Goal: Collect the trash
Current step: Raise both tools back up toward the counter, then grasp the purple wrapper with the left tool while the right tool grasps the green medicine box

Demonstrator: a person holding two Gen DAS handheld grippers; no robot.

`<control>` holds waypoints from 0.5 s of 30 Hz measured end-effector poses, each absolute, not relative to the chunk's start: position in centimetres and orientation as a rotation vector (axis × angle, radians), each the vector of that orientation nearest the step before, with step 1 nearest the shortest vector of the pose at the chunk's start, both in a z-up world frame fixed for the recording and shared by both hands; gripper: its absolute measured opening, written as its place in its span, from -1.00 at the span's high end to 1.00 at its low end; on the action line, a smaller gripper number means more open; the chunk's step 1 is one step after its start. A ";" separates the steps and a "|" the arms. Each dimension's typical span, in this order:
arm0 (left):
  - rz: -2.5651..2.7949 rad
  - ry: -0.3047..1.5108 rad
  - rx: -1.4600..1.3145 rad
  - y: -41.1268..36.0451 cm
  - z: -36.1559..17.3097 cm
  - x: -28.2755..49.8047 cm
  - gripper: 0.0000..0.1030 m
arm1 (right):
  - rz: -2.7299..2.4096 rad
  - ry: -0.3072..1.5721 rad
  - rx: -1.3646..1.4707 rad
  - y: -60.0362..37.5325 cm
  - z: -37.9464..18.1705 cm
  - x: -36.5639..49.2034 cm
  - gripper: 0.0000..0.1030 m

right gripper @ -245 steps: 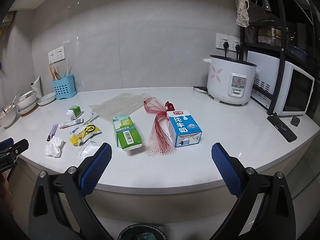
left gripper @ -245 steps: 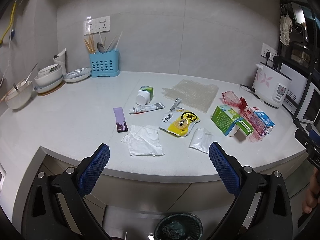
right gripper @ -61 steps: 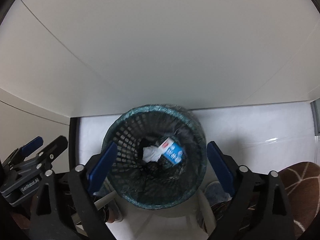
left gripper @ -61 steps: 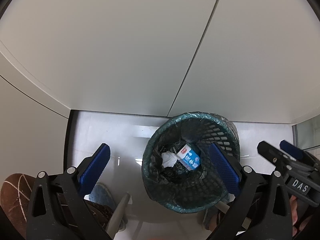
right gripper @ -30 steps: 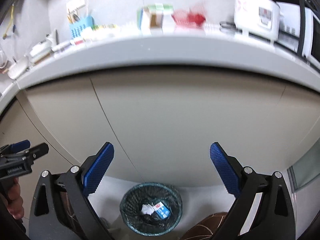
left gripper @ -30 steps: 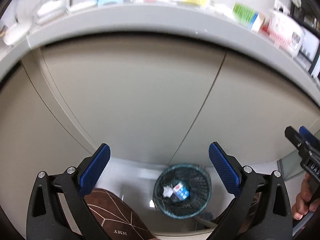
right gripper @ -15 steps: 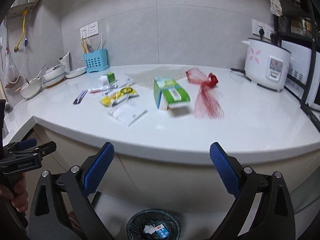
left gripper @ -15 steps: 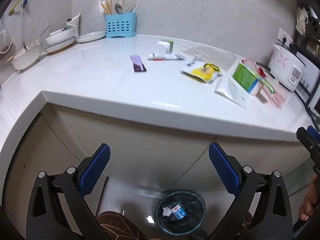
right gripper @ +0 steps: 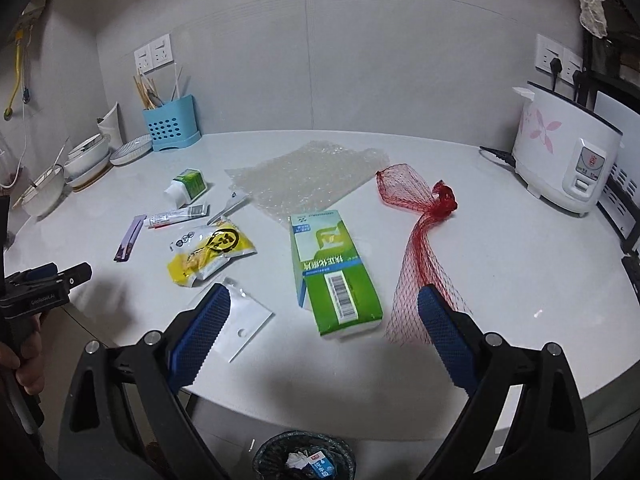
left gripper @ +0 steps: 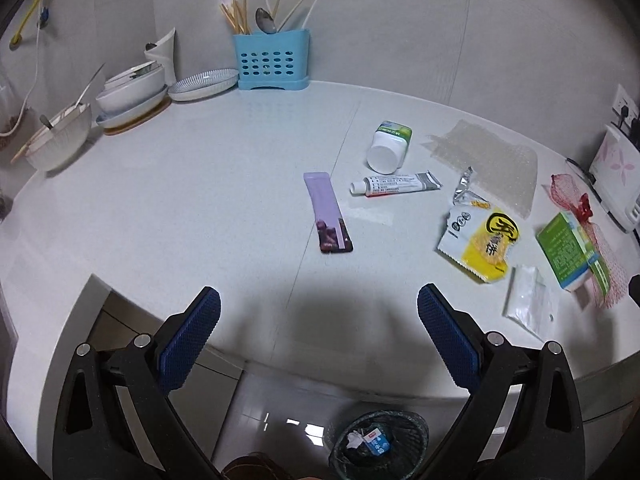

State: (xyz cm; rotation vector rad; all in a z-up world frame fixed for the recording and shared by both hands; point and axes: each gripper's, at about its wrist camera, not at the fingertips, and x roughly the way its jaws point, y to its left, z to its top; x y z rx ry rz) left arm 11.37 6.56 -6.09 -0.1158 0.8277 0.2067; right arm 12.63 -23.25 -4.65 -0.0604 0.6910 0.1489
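Both grippers hover empty over the front edge of the tabletop (left gripper: 200, 184), each with its jaws spread wide: the left gripper (left gripper: 318, 320) faces the purple sachet (left gripper: 328, 212), and the right gripper (right gripper: 322, 322) sits just above the green carton (right gripper: 334, 276). The bin (right gripper: 304, 460) stands on the floor below the edge, holding a blue milk carton (right gripper: 322, 468) and a crumpled tissue (right gripper: 296, 460), so 2 pieces look collected and the task seems early. Left on the tabletop are the sachet, a white bottle (left gripper: 388, 148) lying on its side, a tube (left gripper: 396, 186), a yellow snack wrapper (left gripper: 480, 240), a clear plastic pouch (right gripper: 240, 328), a sheet of bubble wrap (right gripper: 308, 176), the green carton and a red mesh net (right gripper: 424, 240). The step in hand appears to be picking the next targets. For the right gripper that would likely mean lowering onto the carton, straddling its narrow width and closing firmly. The flat sachet probably calls for the left gripper to pinch low from its long edges, as thin film may slip out.
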 end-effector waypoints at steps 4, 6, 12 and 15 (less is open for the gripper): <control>0.231 0.843 -0.116 7.2 -6.2 14.6 -0.88 | 0.145 0.740 -0.067 -22.9 -5.0 16.1 -0.74; 0.238 0.863 -0.123 7.5 -6.6 16.2 -0.88 | 0.135 0.756 -0.067 -22.8 -5.3 17.4 -0.73; 0.240 0.925 -0.147 8.2 -8.3 20.2 -0.86 | 0.119 0.797 -0.041 -22.8 -6.3 20.7 -0.72; 0.243 0.956 -0.157 8.6 -9.0 21.7 -0.86 | 0.117 0.825 -0.043 -22.7 -7.1 22.1 -0.70</control>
